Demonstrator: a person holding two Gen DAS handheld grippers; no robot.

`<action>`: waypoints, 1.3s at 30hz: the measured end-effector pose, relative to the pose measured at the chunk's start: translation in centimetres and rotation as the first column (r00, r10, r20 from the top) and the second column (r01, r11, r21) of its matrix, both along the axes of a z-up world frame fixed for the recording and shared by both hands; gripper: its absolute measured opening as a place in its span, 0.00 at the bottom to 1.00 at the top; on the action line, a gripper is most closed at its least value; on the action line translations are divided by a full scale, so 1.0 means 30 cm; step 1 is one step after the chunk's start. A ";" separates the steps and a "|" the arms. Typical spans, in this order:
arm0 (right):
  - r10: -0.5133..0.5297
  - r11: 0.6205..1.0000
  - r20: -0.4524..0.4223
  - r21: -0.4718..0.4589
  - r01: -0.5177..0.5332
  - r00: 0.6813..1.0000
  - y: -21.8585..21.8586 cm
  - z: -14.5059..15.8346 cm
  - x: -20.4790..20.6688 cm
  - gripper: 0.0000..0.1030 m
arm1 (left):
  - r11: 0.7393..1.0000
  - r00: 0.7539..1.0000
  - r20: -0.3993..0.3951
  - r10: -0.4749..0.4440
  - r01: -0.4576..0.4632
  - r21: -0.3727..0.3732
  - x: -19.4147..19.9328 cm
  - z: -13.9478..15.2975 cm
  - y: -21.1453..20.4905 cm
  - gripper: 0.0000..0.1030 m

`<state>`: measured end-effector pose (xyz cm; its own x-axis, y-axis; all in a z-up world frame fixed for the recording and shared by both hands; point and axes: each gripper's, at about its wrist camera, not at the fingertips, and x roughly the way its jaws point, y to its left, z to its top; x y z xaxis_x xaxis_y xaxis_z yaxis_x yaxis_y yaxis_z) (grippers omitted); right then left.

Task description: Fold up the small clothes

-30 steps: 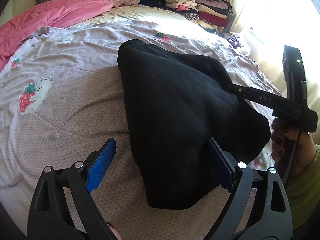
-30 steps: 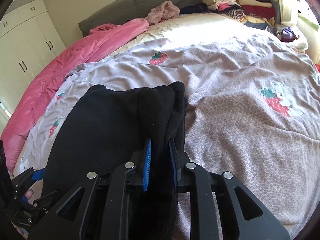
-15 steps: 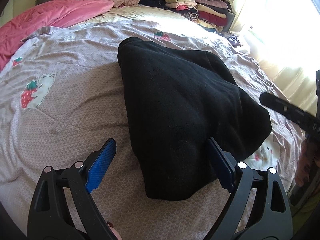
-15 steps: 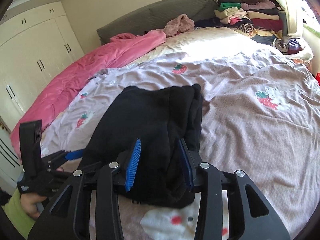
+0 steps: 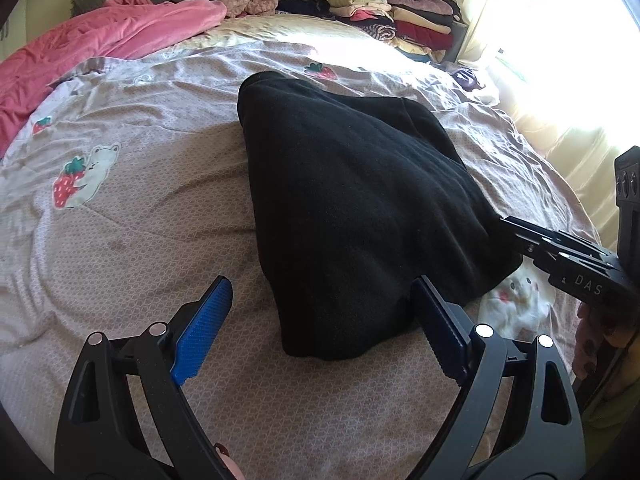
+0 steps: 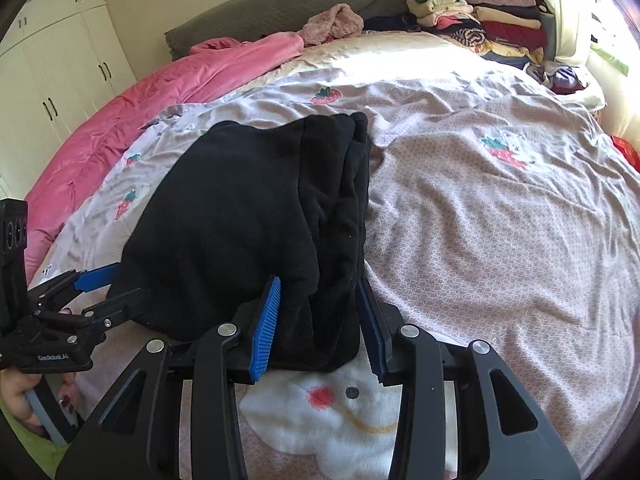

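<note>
A folded black garment (image 5: 352, 208) is lying on the mauve patterned bedspread (image 5: 132, 216), roughly in the middle of the bed, its layered folded edges (image 6: 340, 200) showing as stacked ridges along the side facing the right wrist view. The right gripper (image 6: 320, 320) is sitting at the near end of those layers with its blue-padded fingers (image 6: 266, 320) spread apart on either side of the cloth, the fabric lying between them without being pinched. The left gripper (image 5: 320, 328) is hovering at another edge of the garment with its jaws wide apart; one blue pad (image 5: 204, 328) is standing over bare bedspread, while the other dark pad is lying just beside the garment's lower corner, and whether it is touching the cloth cannot be told. Each tool is appearing in the other's camera, low at the garment's side, with a hand with dark-painted nails (image 6: 24, 400) gripping the handle. A white plush bear patch (image 6: 340, 412) is showing on the bedspread just under the garment's near end, and strawberry-and-bear prints (image 5: 82, 176) are dotting the cover farther out. Beyond, a pink quilt (image 5: 100, 40) is bunching along the far side of the bed, a stack of folded clothes (image 5: 400, 12) is sitting near the bright curtained window, and white wardrobe doors (image 6: 52, 72) are standing against the wall.
</note>
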<state>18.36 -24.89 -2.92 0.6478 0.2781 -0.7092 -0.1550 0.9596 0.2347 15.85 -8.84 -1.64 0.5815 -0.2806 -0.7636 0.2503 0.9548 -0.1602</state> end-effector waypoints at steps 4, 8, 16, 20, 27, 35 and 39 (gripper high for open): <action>-0.014 0.999 0.032 -0.041 0.016 0.999 0.005 0.037 -0.041 0.60 | 1.000 1.000 0.016 0.006 -0.006 -0.001 -0.021 0.024 0.008 0.81; -0.019 0.998 0.067 -0.055 0.023 0.998 -0.001 0.068 -0.089 0.71 | 1.000 0.999 0.043 0.007 -0.007 0.000 -0.049 0.057 0.017 0.86; -0.036 0.994 0.200 -0.094 0.055 0.979 0.007 0.156 -0.214 0.95 | 1.000 0.994 0.107 0.030 -0.030 0.000 -0.136 0.131 0.051 0.91; -0.041 0.994 0.234 -0.086 0.062 0.971 0.012 0.179 -0.255 0.96 | 0.999 0.991 0.132 0.037 -0.038 0.001 -0.185 0.153 0.067 0.91; -0.060 0.992 0.304 -0.088 0.090 0.951 0.026 0.204 -0.346 0.96 | 0.998 0.983 0.171 0.063 -0.065 0.004 -0.268 0.178 0.106 0.91; -0.070 0.992 0.273 -0.078 0.094 0.959 0.048 0.163 -0.417 0.96 | 0.996 0.986 0.143 0.082 -0.086 0.022 -0.314 0.134 0.152 0.91; -0.076 0.990 0.245 -0.096 0.103 0.967 0.081 0.114 -0.439 0.96 | 0.996 0.990 0.119 0.080 -0.085 0.037 -0.335 0.090 0.155 0.91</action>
